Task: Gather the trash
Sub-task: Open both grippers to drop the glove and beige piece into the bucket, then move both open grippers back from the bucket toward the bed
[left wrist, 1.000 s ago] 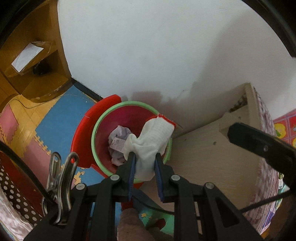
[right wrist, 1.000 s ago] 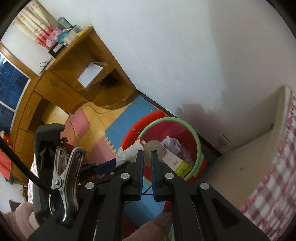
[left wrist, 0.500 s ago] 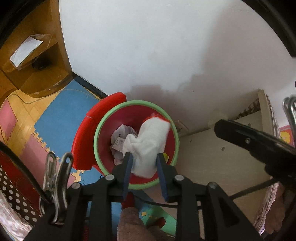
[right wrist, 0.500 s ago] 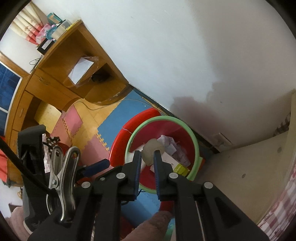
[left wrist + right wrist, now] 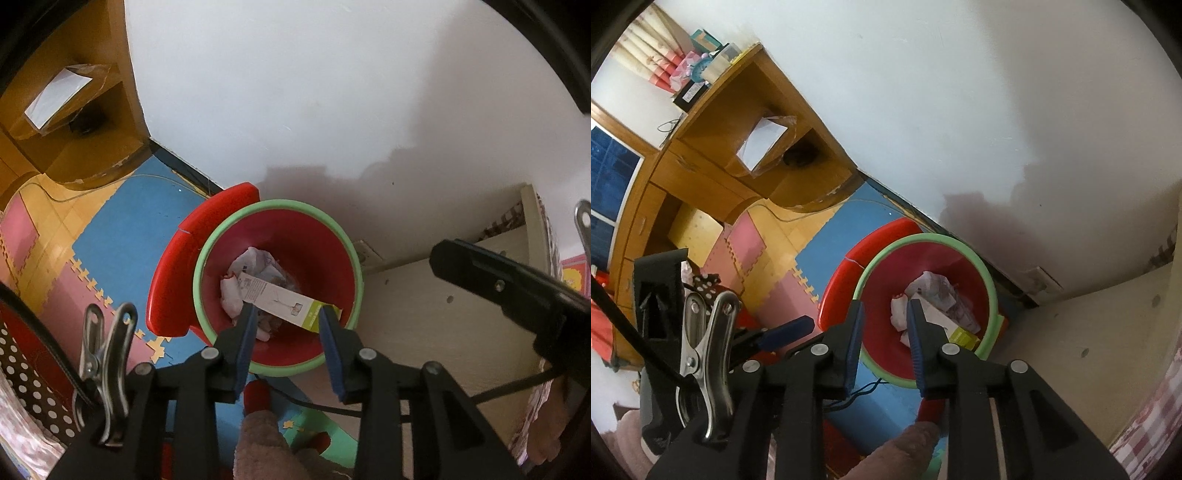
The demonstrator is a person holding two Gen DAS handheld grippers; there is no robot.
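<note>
Item: red bin with a green rim, standing on a foam-tile floor against a white wall, a red lid or second vessel tucked behind its left side, a pale wooden panel just beside it on the right. Contents: crumpled white paper, a white glove-like cloth with a red cuff, and a long flat carton with a green end, lying slantwise across the bowl, its long axis running from the centre toward the near right rim. Left gripper: pointed steeply down over the near edge of the bin, jaws opening, nothing between the blue pads; the carton seen between them lies lower, inside the bin, not in the grip. Right gripper: likewise angled down over the bin's near left rim, jaws opening and narrower than the left, nothing clamped; cloth and carton show past its tips, down in the bowl. Relation governing the coming move: all visible trash lies below and ahead of both sets of fingers, already inside the bin, so neither tool has anything to carry. Judgement: the drop appears complete for both hands; further collection would call for pulling back from the bin toward trash elsewhere, none of which is visible here. Neither hand is clearly nearer any remaining piece.
</note>
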